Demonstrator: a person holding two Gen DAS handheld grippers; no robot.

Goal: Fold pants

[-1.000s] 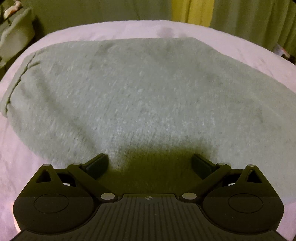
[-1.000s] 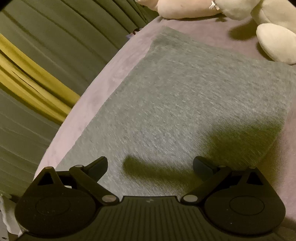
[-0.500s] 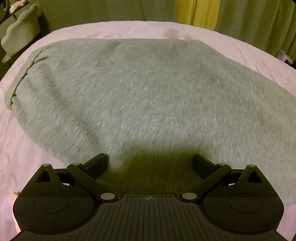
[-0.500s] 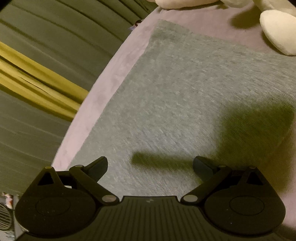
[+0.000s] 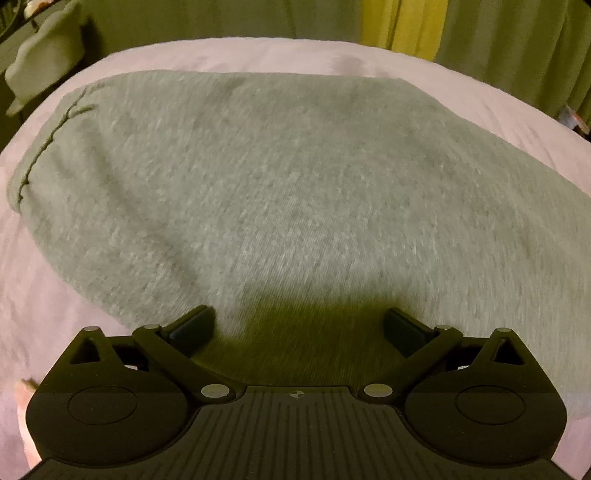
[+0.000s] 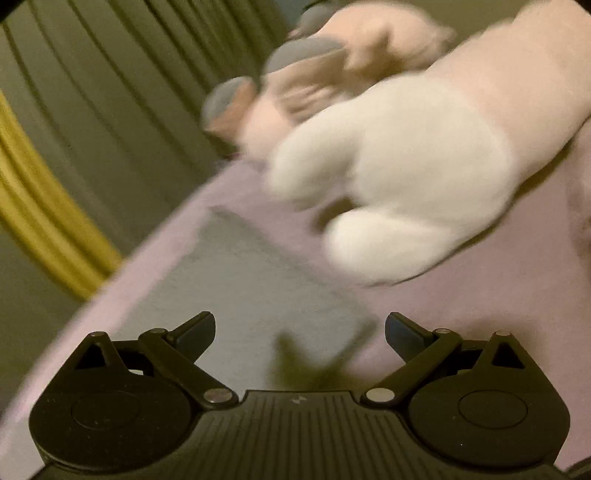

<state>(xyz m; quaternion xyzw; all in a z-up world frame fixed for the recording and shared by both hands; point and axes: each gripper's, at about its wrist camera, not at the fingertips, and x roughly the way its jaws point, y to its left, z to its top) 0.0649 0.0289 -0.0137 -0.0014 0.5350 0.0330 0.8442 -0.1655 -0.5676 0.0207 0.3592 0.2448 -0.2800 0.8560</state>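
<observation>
Green curtains [image 5: 517, 48] hang behind the bed [image 5: 258, 55], with a yellow strip [image 5: 399, 26] between the folds, and the bed has a pale pink sheet on it. Grey pants [image 5: 295, 184] lie flat on the sheet as a folded wide slab that fills most of the left wrist view, with a stitched hem [image 5: 40, 147] showing at the far left end. Left gripper [image 5: 299, 325] sits low over the near edge of the pants, jaws spread wide with nothing between them, and its shadow falls on the cloth right in front. Over in the right wrist view everything is pretty blurry, but you can make out a corner of the pants [image 6: 258, 295] on the sheet near the edge of the bed, curtains [image 6: 110, 110] off to the left. Right gripper [image 6: 300, 328] is also wide open and holding nothing, one finger over the grey cloth and the other over bare sheet. Beyond it a big white and pink plush toy [image 6: 399, 177] lies on the bed, just past the pants corner, can't tell if it touches. Something pale [image 5: 44, 70] stands off the bed at far left, too dim to name
</observation>
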